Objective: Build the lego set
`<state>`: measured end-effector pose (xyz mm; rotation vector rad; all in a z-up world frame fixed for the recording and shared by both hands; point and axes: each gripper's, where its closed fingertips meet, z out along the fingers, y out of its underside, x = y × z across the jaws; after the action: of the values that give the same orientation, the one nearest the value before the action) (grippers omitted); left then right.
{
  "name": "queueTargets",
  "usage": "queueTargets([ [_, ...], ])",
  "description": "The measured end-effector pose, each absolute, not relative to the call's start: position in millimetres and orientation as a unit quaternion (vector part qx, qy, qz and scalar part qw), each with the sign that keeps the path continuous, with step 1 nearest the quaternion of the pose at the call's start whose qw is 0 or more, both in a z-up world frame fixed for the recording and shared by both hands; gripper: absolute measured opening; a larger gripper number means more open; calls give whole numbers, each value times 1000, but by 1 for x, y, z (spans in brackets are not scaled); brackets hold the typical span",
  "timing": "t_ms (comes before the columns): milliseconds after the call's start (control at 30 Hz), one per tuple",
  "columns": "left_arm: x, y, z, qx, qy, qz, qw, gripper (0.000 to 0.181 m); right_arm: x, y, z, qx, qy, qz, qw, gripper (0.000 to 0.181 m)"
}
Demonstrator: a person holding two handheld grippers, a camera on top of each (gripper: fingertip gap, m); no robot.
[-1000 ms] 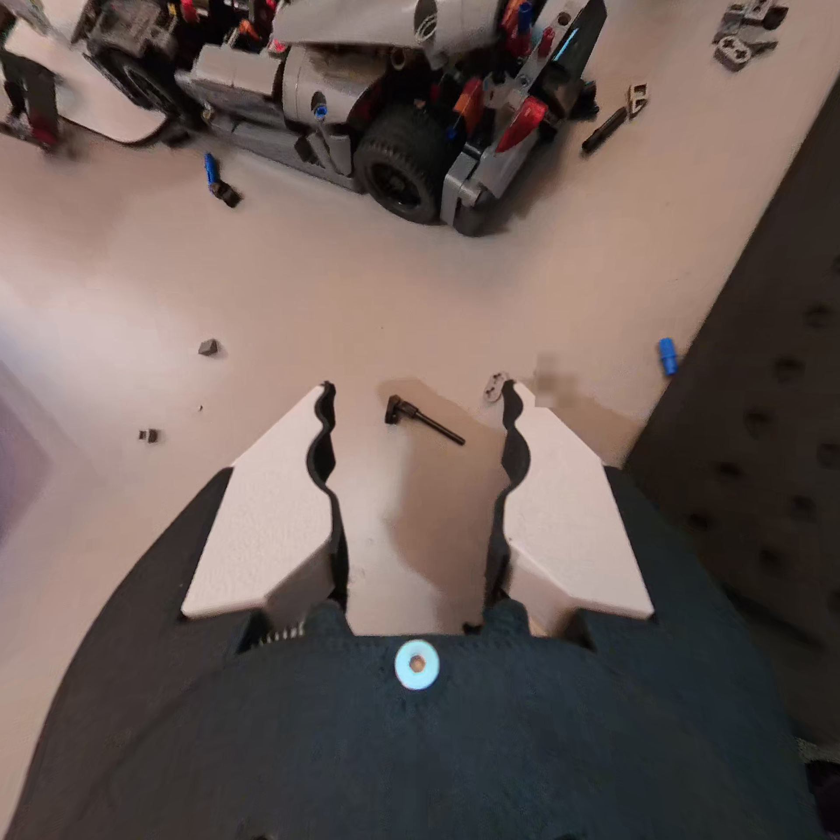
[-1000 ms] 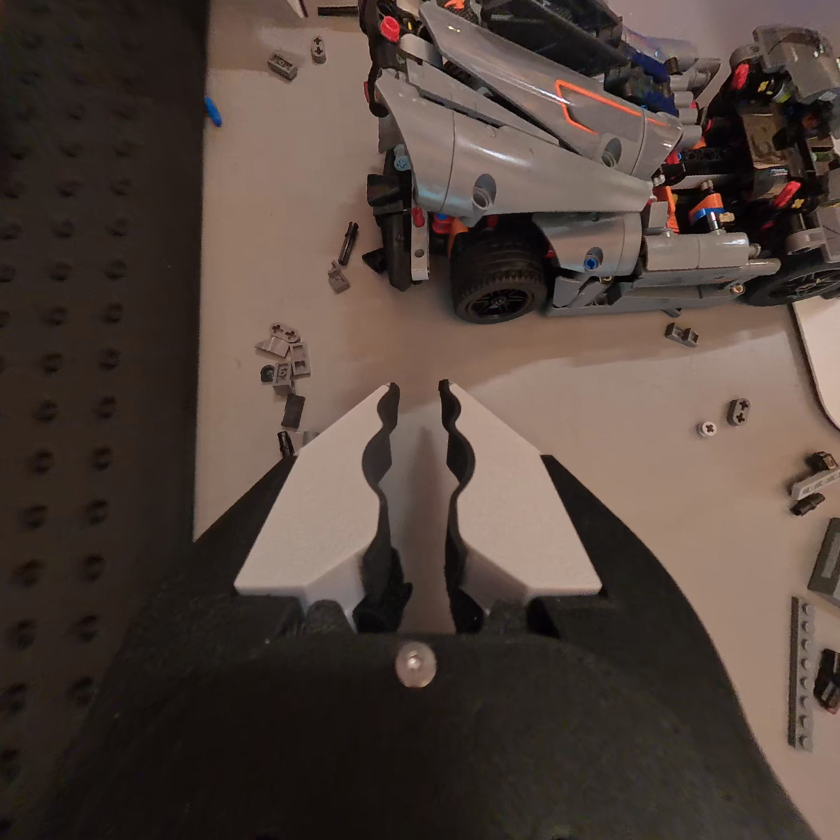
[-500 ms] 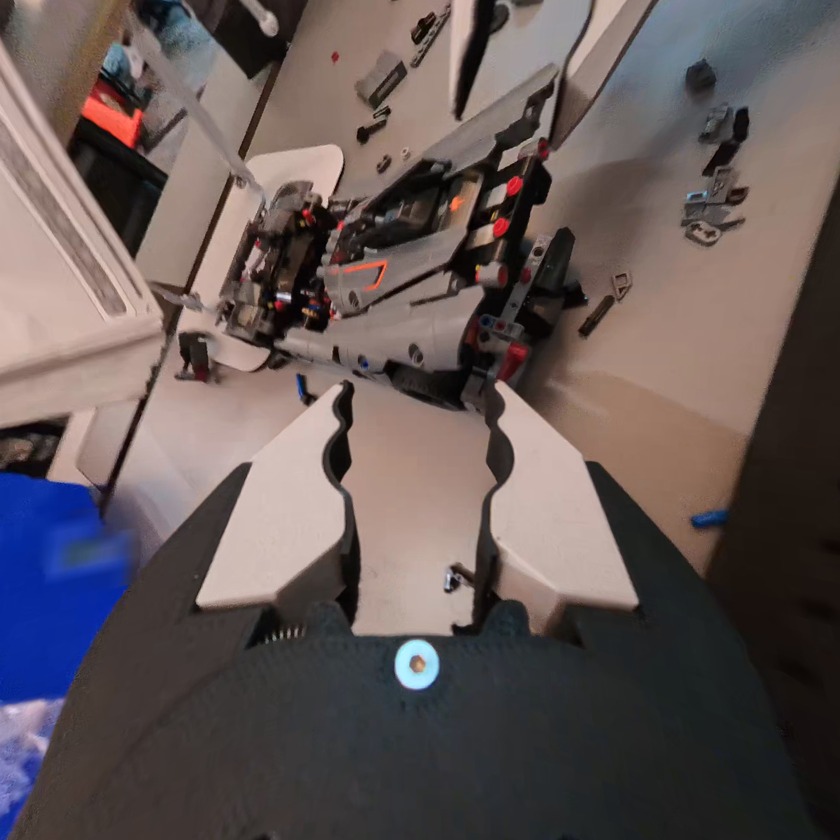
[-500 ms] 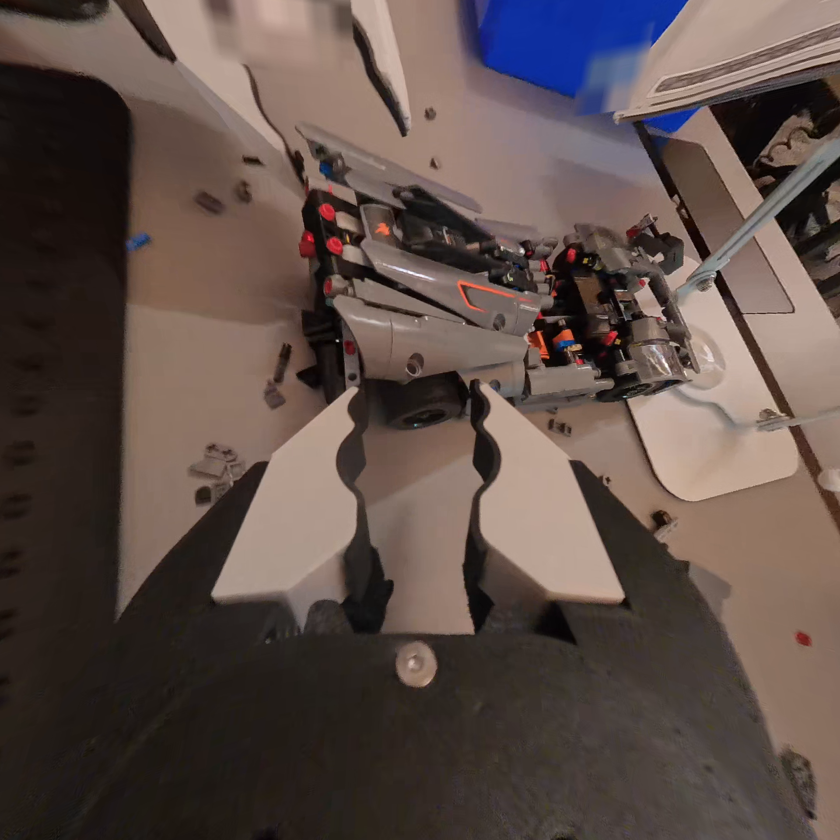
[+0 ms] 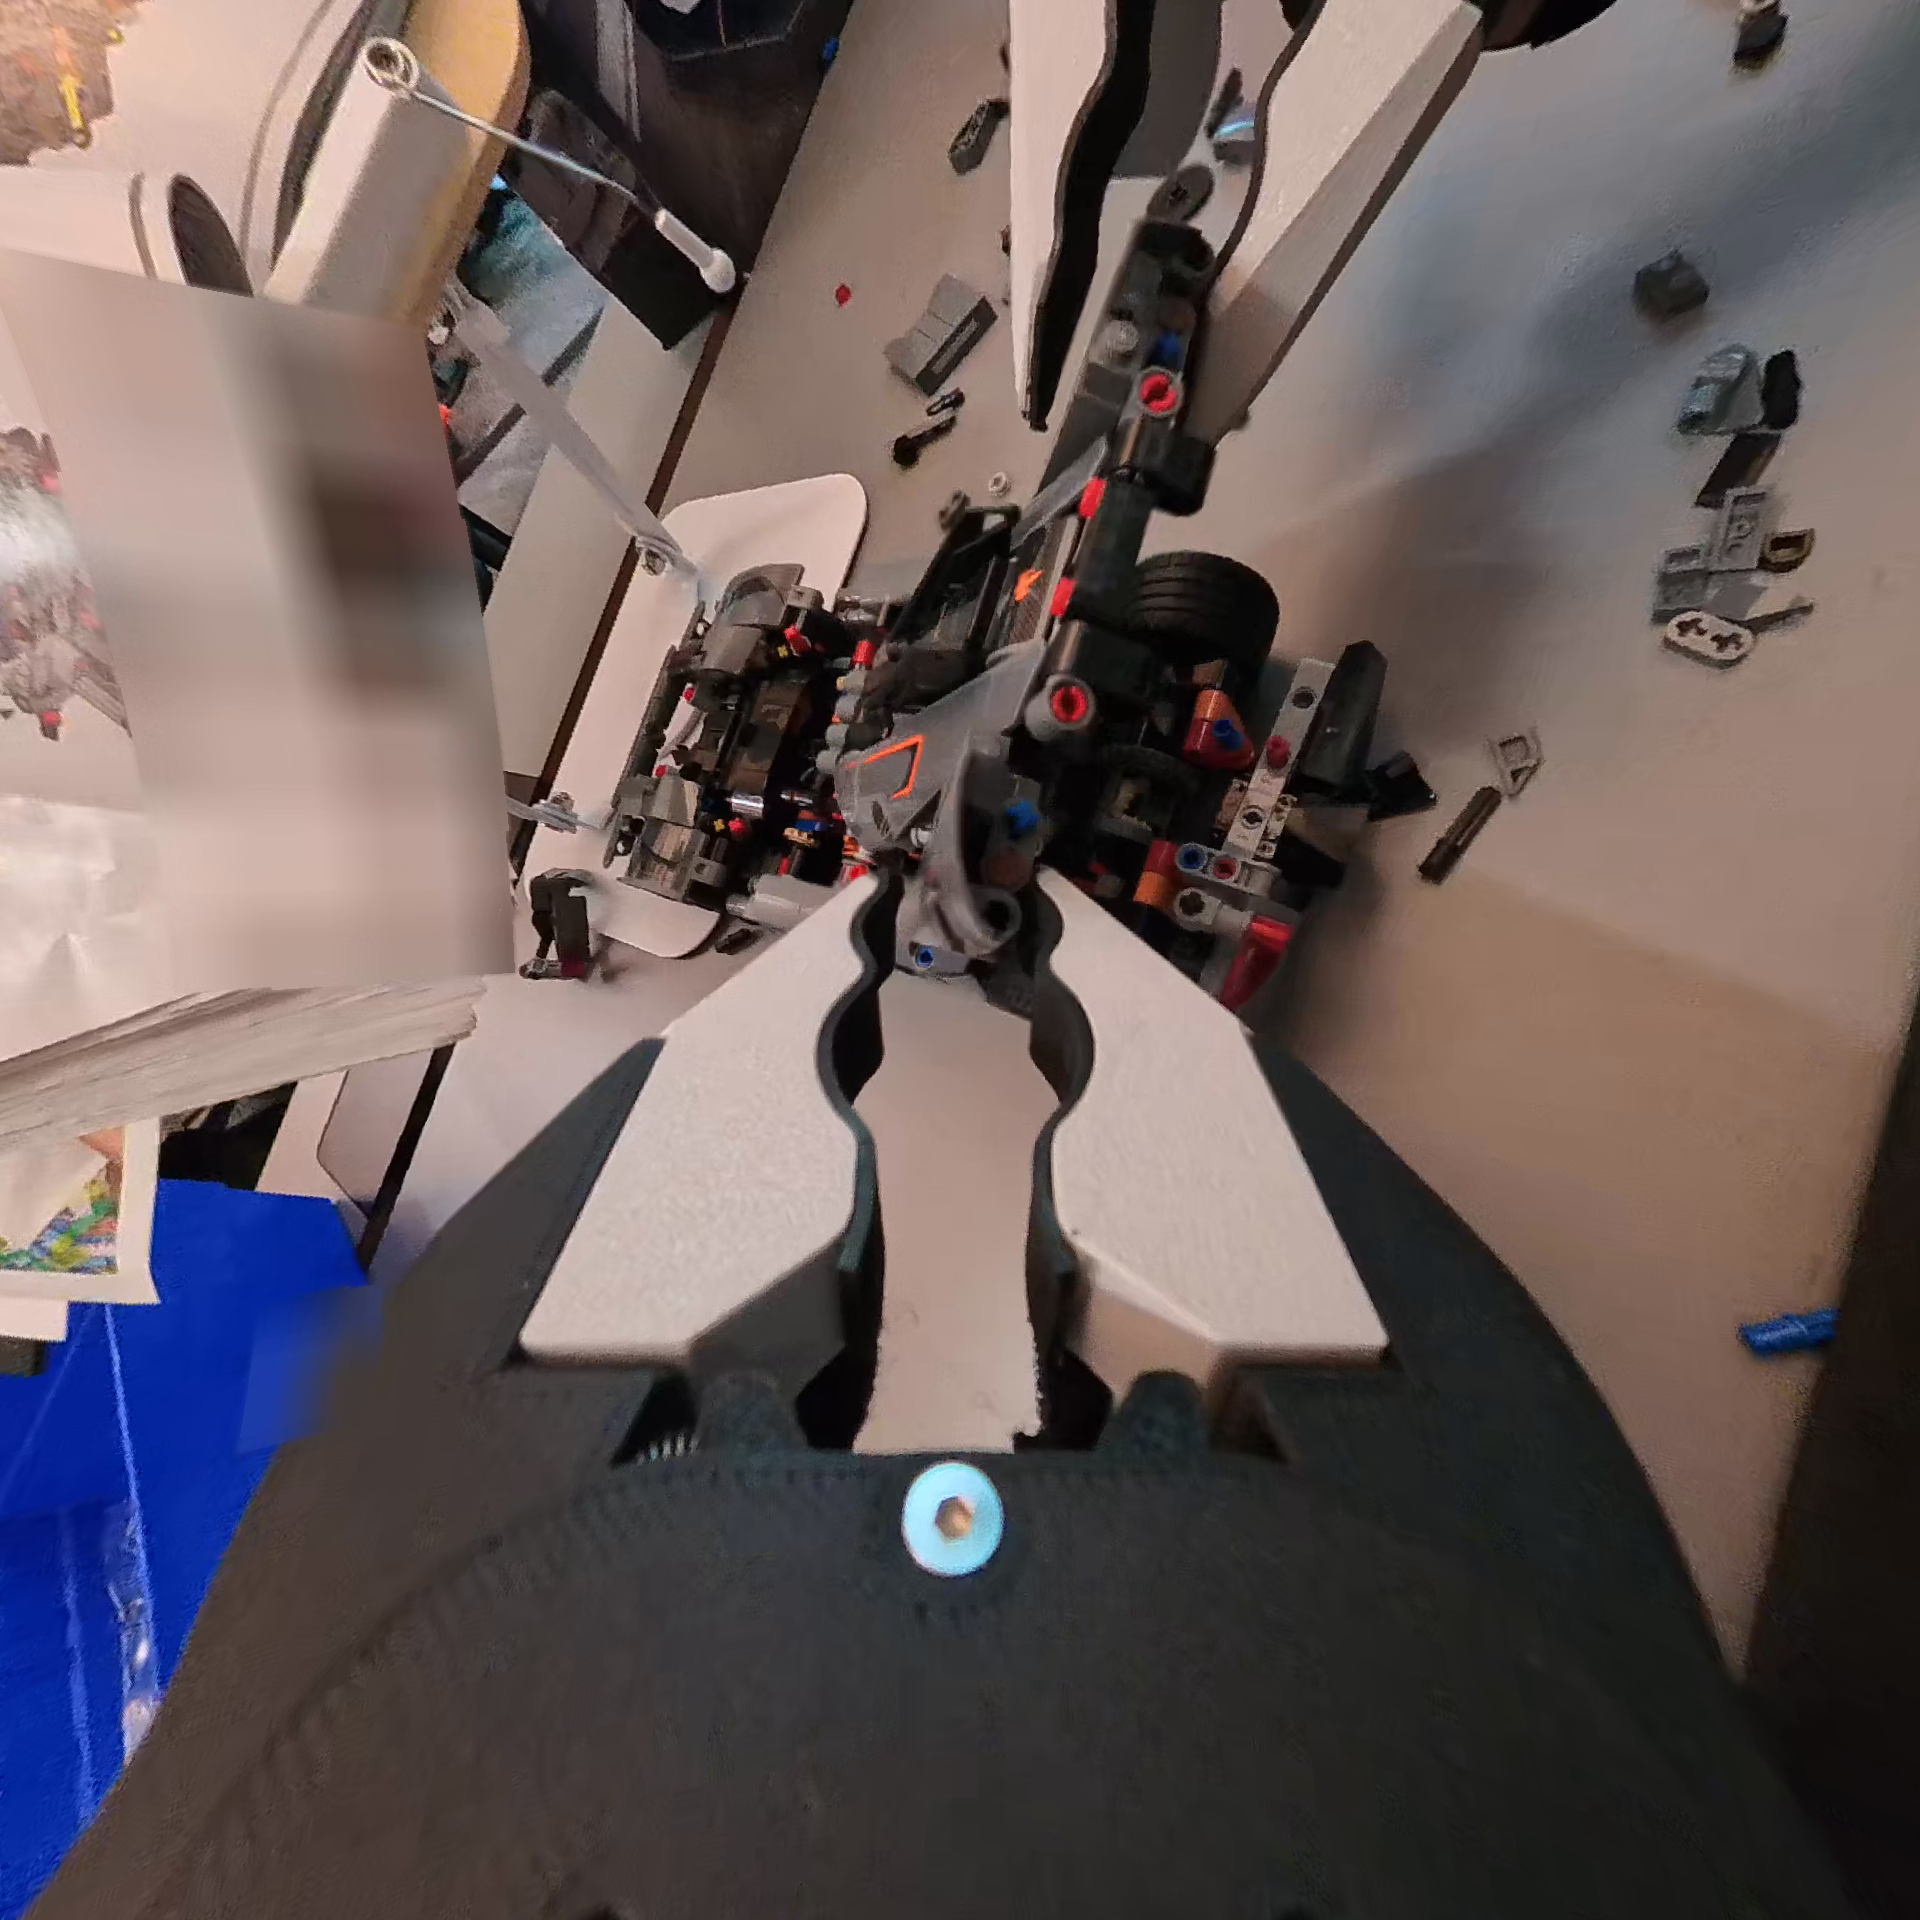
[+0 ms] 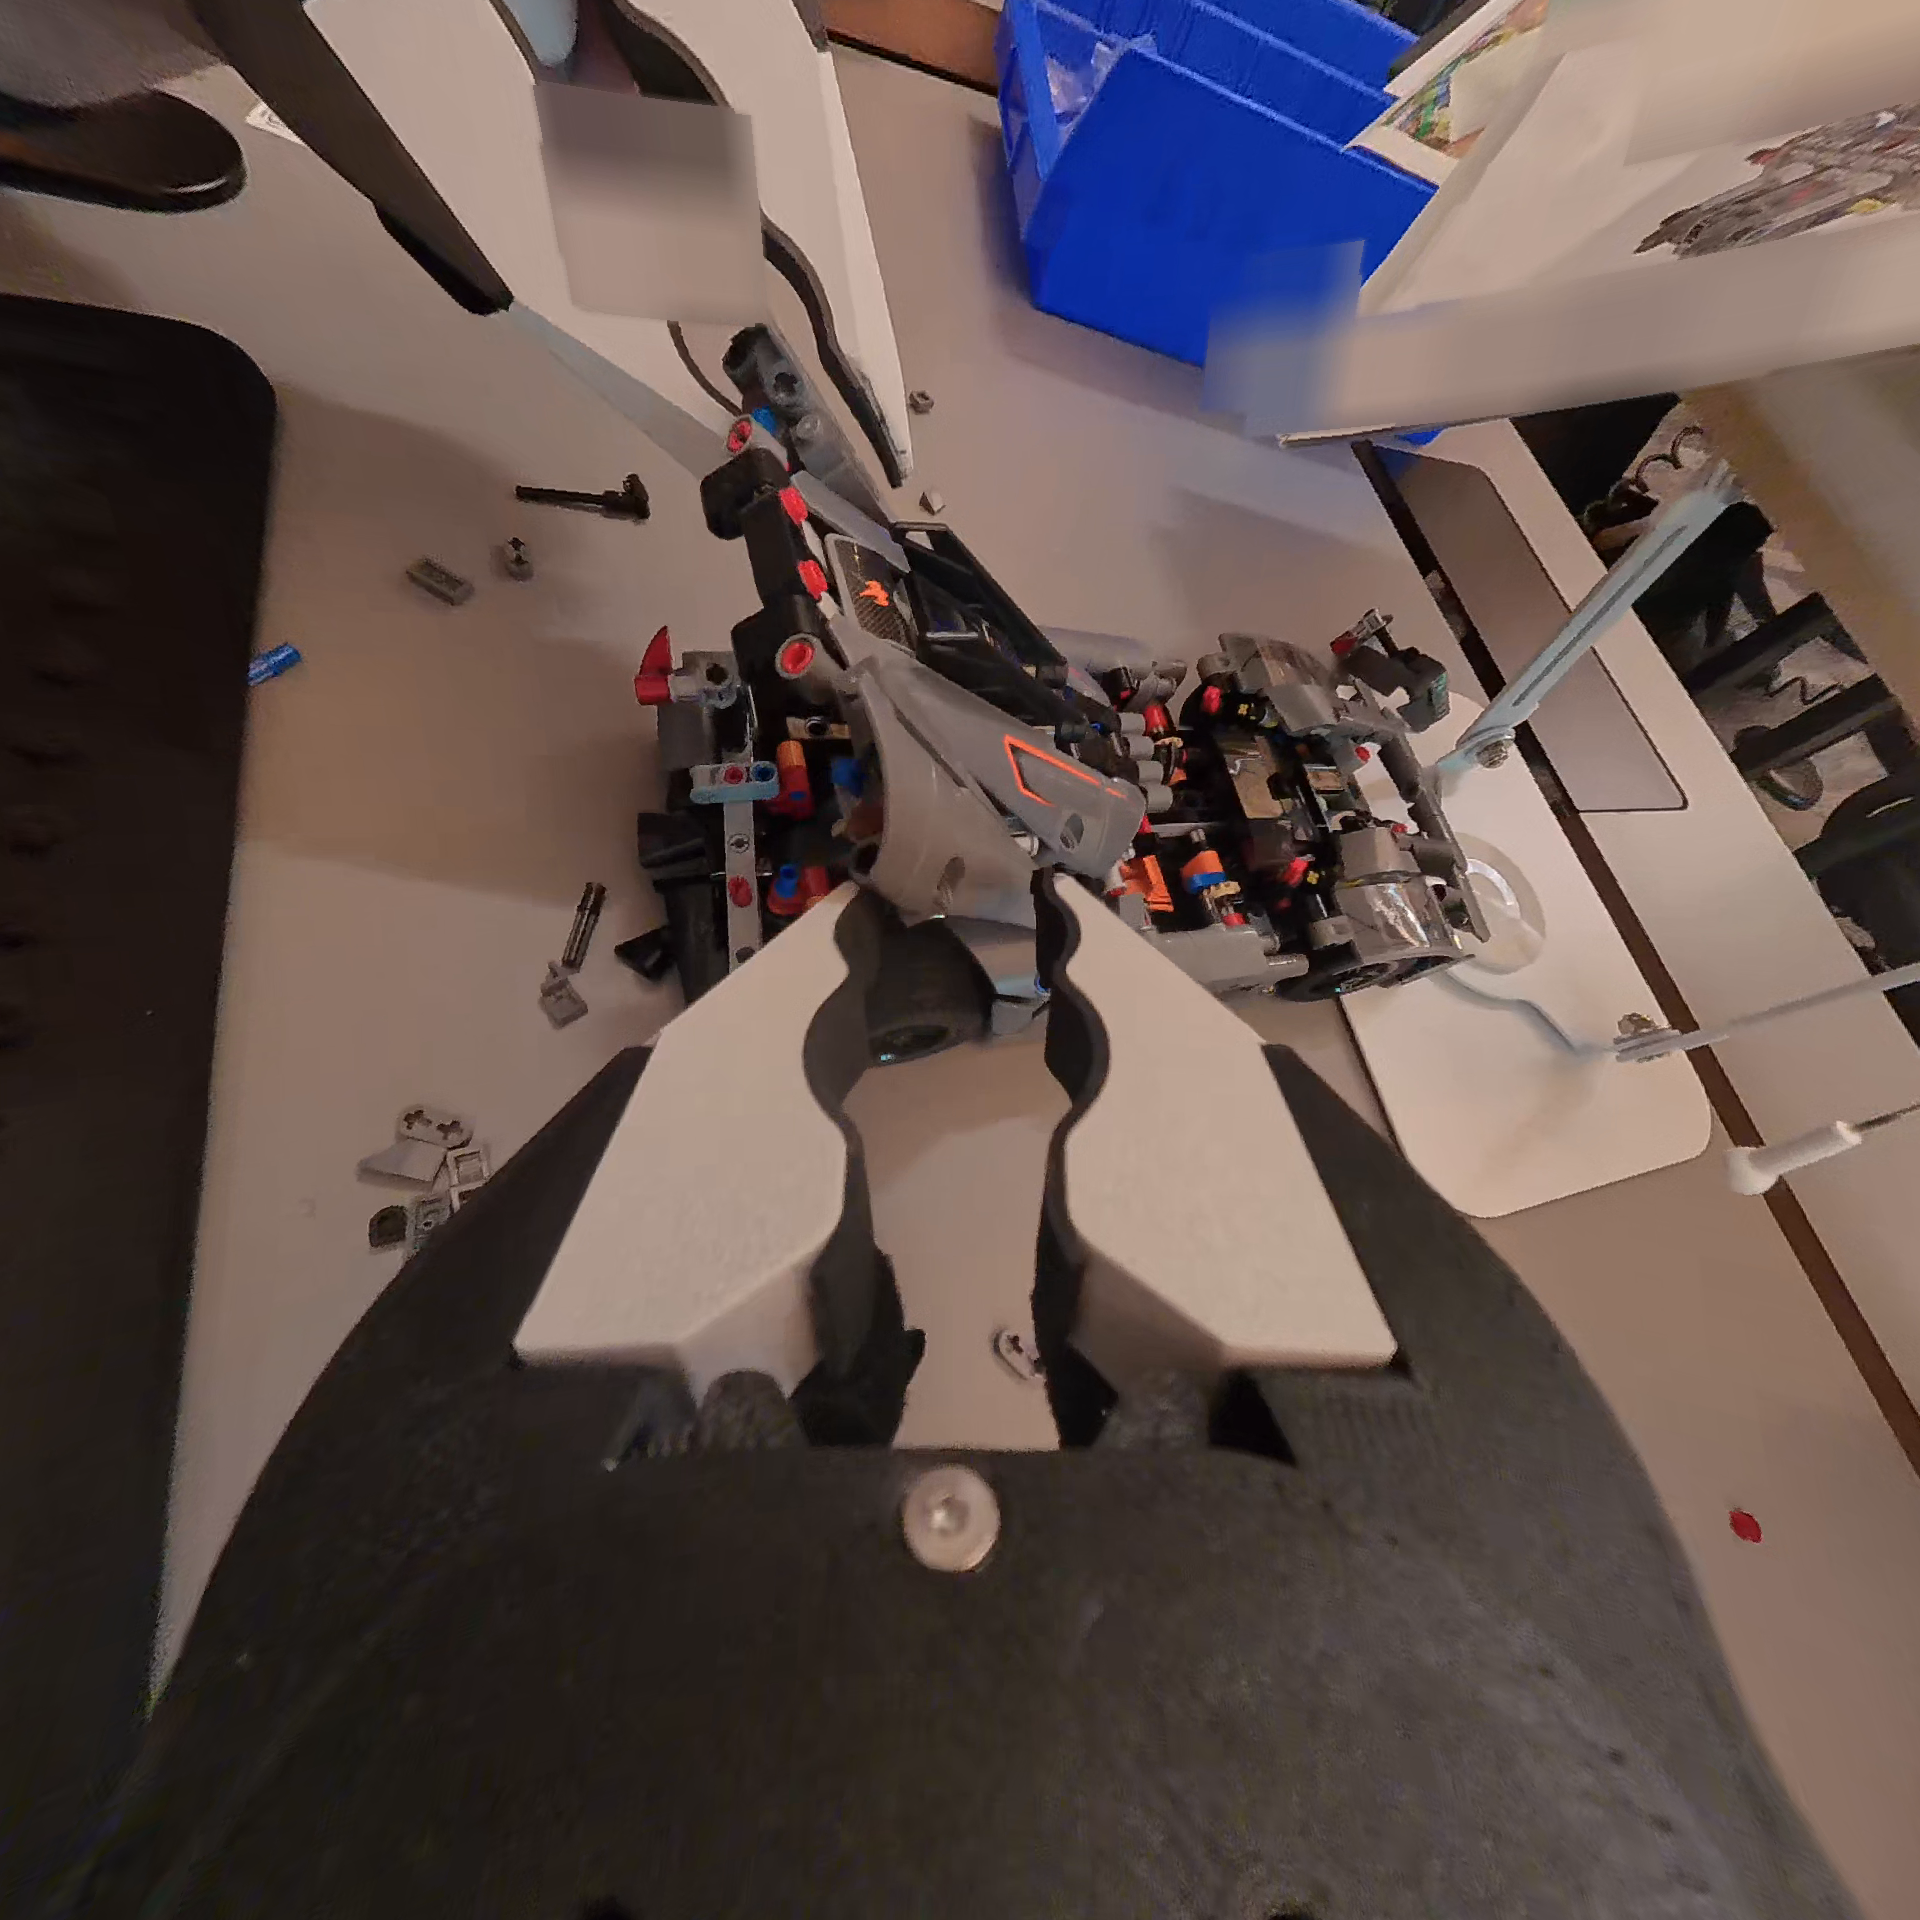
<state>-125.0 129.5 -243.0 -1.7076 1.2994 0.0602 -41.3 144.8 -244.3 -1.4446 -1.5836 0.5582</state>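
Observation:
The grey and black lego car [image 5: 883,769] sits on the white table, rear end toward me. My left gripper [image 5: 961,894] is closed on the grey side panel [image 5: 966,914] on its side of the car. My right gripper [image 6: 945,899] is closed on the grey side panel [image 6: 935,831] on the opposite side, above the rear wheel [image 6: 914,1008]. A black rear beam with red pins [image 6: 774,551] spans between the two sides. Each view shows the other gripper at the beam's far end: the right gripper [image 5: 1132,421] and the left gripper [image 6: 810,457].
Loose grey parts [image 5: 1714,582] [image 6: 426,1153], a black pin [image 5: 1460,821], a black axle [image 6: 582,499] and a blue pin [image 5: 1787,1330] lie around the car. A black studded mat [image 6: 104,831] borders the table. Blue bins [image 6: 1195,208], an open booklet [image 6: 1662,208] and a white stand base [image 6: 1507,1122] are beyond. The gap from one gripper's tips to the other's is roughly 9 cm.
Both grippers rose from the table and moved in on the car from opposite sides. The left jaws narrowed onto the panel. The right jaws widened, then closed on its panel.

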Motion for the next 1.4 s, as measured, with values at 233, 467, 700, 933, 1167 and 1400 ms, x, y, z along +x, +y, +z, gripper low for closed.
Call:
queueTargets([
  [233,-122,137,-233,-698,524,13,488,15,-42,152,-233,-594,-617,243,455,23],
  [467,-122,143,-225,-704,512,-3,492,15,-43,159,-226,-606,-595,260,459,21],
  [700,-121,147,-222,-712,504,-13,489,15,-44,165,-222,-626,-571,288,447,23],
  [933,-120,140,-231,-716,504,-46,481,16,-45,153,-231,-605,-602,286,435,22],
  [1167,-122,140,-242,-716,510,-27,477,15,-43,152,-246,-606,-624,264,418,16],
  [1400,-127,149,-253,-708,522,36,475,8,-43,156,-245,-598,-627,236,439,12],
])
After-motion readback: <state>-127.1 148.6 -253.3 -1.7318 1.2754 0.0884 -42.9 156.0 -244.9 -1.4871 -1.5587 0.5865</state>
